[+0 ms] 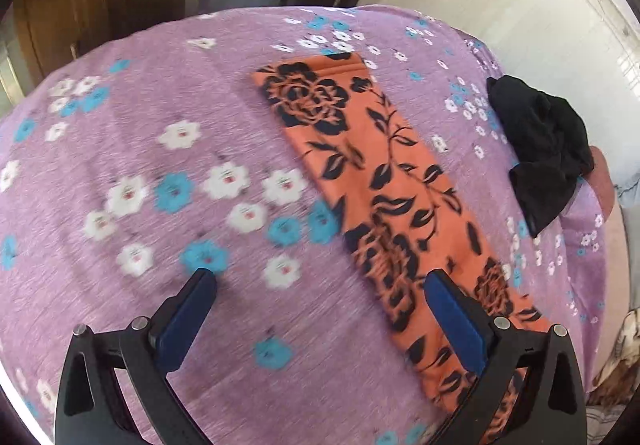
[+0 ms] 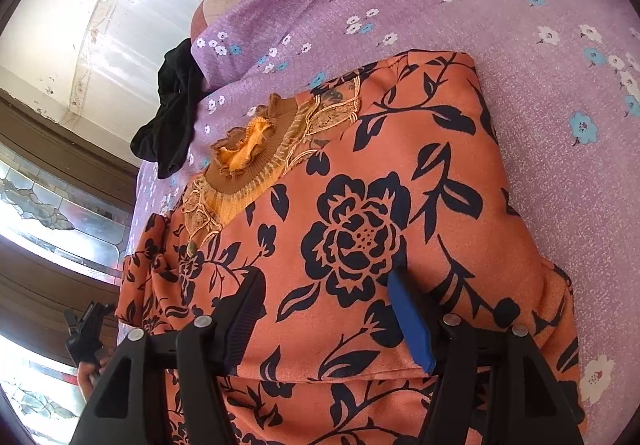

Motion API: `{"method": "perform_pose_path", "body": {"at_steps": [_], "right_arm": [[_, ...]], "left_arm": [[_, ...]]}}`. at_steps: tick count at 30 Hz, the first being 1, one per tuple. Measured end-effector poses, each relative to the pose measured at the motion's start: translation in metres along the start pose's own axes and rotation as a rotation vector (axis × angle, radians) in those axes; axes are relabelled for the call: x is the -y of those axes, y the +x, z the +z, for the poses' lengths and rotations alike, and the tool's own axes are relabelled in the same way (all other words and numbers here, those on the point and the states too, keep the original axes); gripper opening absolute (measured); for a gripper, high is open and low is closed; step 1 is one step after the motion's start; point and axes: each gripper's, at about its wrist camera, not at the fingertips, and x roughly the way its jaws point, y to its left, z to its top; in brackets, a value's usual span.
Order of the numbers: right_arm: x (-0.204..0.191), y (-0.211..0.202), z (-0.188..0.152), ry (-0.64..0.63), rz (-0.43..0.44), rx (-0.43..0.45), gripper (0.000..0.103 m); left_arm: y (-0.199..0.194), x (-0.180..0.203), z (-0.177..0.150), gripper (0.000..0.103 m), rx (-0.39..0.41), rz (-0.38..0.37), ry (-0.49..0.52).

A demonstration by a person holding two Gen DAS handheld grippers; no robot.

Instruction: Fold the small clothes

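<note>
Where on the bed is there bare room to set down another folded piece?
Free: the wide purple sheet on the open side of the orange floral garment, away from the black cloth. Crowded: the narrow strip between garment and black cloth at the bed's edge.

Daylight flooded in through my patterned glass panes (image 2: 44,221) and glared off the white wall (image 1: 532,5), nearly blown out. My left view smeared the purple bedsheet (image 1: 120,149) with motion blur; the right stayed sharp. Both bowed heavily, corners black.
</note>
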Motion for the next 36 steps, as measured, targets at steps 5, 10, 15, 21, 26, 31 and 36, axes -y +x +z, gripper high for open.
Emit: {"method": "perform_pose_path", "body": {"at_steps": [5,10,15,21,26,31,36], "right_arm": [[0.000,0.000,0.001,0.007,0.001,-0.003,0.068],[0.000,0.000,0.001,0.004,-0.002,-0.005,0.069],[-0.001,0.000,0.001,0.014,0.002,-0.007,0.069],[0.001,-0.006,0.005,0.055,0.019,0.011,0.069],[0.005,-0.029,0.013,0.073,0.039,0.111,0.069],[0.017,-0.059,0.025,0.105,0.054,0.242,0.069],[0.036,-0.079,0.032,0.181,0.093,0.309,0.072]], "left_arm": [[0.020,0.005,0.023,0.087,0.032,-0.077,-0.003],[0.042,0.014,0.034,0.018,0.042,-0.082,0.021],[0.040,0.028,0.038,0.005,0.062,-0.098,0.050],[-0.036,0.110,0.011,0.005,0.202,-0.158,0.316],[-0.104,0.204,-0.071,0.005,0.283,-0.312,0.629],[-0.138,0.284,-0.195,0.007,0.214,-0.488,0.996],[-0.154,0.295,-0.272,0.078,0.207,-0.550,1.258]]}}
